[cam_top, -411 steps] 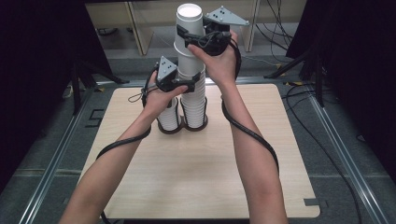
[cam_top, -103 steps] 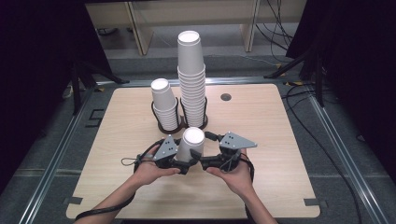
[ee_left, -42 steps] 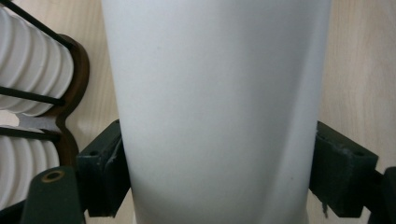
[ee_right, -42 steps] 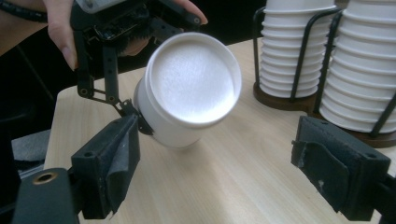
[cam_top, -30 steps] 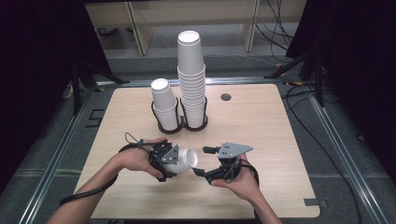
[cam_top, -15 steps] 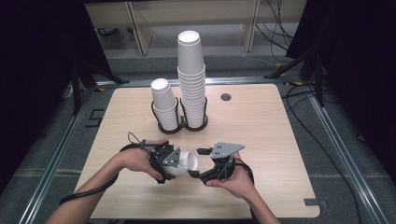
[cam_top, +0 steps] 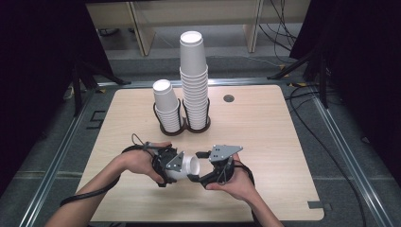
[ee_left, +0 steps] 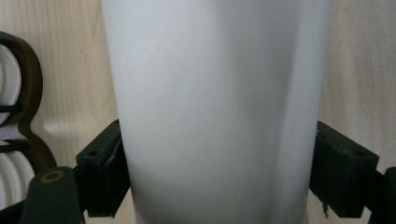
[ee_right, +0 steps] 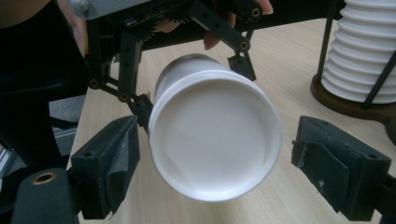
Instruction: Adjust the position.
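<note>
A white paper cup (cam_top: 189,163) lies on its side just above the table. My left gripper (cam_top: 176,166) is shut on it. In the left gripper view both pads (ee_left: 105,172) press the cup's wall (ee_left: 215,107). My right gripper (cam_top: 198,167) faces the cup's round end (ee_right: 215,140) and is open. One of its pads (ee_right: 112,158) sits close beside the rim and the other stands apart. The left gripper's fingers (ee_right: 140,109) pinch the cup farther back. A hand holds each gripper.
Behind the hands, a dark wire holder (cam_top: 182,126) carries a short cup stack (cam_top: 165,106) and a tall one (cam_top: 194,80), which also shows as a ribbed stack (ee_right: 369,56). A small round hole (cam_top: 229,98) marks the wooden table (cam_top: 269,142). Cables trail off the front.
Seconds ago the cup stood upright between the grippers; now it lies sideways in the left one. Over the last second the right gripper edged left up to the cup's end.
</note>
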A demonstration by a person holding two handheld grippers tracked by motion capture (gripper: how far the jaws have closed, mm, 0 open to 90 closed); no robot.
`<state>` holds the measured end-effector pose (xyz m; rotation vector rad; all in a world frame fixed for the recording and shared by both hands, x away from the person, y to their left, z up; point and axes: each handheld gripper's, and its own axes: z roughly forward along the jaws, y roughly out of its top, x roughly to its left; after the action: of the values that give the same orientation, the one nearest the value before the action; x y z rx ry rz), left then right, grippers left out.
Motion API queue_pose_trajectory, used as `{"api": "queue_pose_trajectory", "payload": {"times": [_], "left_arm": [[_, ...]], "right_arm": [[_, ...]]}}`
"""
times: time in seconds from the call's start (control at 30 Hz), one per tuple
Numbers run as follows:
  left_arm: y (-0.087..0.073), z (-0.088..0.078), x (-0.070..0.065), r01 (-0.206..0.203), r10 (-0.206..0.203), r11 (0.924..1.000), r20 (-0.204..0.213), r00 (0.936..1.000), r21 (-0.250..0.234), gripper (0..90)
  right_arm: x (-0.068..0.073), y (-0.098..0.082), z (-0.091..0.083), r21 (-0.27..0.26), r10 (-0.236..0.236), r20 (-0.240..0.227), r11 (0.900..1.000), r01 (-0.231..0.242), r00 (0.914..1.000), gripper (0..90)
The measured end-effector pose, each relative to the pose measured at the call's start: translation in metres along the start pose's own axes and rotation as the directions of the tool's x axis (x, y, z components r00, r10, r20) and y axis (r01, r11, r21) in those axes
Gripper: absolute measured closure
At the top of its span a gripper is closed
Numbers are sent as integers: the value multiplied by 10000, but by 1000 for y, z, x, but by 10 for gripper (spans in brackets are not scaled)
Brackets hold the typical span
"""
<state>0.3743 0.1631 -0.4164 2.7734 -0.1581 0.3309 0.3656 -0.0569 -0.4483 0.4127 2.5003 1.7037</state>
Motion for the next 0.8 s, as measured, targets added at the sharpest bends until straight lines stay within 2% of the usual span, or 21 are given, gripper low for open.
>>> {"api": "queue_pose_trajectory", "payload": {"times": [0.17, 0.2, 0.33, 0.37, 0.4, 0.43, 0.8], "left_arm": [[1, 0, -1, -78, 78, 9999, 80, 9999, 65, 179], [1, 1, -1, -89, 89, 9999, 88, 9999, 64, 179], [1, 1, -1, -122, 121, 9999, 111, 9999, 76, 178], [2, 1, -1, -129, 128, 9999, 116, 9999, 81, 178], [2, 1, -1, -129, 129, 9999, 121, 9998, 80, 178], [2, 0, -1, -144, 143, 9999, 131, 9998, 76, 178], [3, 1, -1, -248, 246, 9996, 189, 9995, 130, 177]], "right_arm": [[-1, 0, 3, -54, -219, -74, 9997, 218, 9997, 156], [1, 0, 3, -14, -56, -77, 10000, 56, 10000, 158], [1, 0, 5, 40, -138, -205, 9999, 139, 9997, 161], [2, -1, 5, 92, 70, -250, 9999, -68, 9997, 162], [1, -1, 7, 13, 67, -488, 10000, -66, 9988, 164], [1, -1, 6, 146, -118, -291, 9998, 123, 9995, 168], [1, -2, 9, 135, -140, -451, 9998, 146, 9989, 184]]}}
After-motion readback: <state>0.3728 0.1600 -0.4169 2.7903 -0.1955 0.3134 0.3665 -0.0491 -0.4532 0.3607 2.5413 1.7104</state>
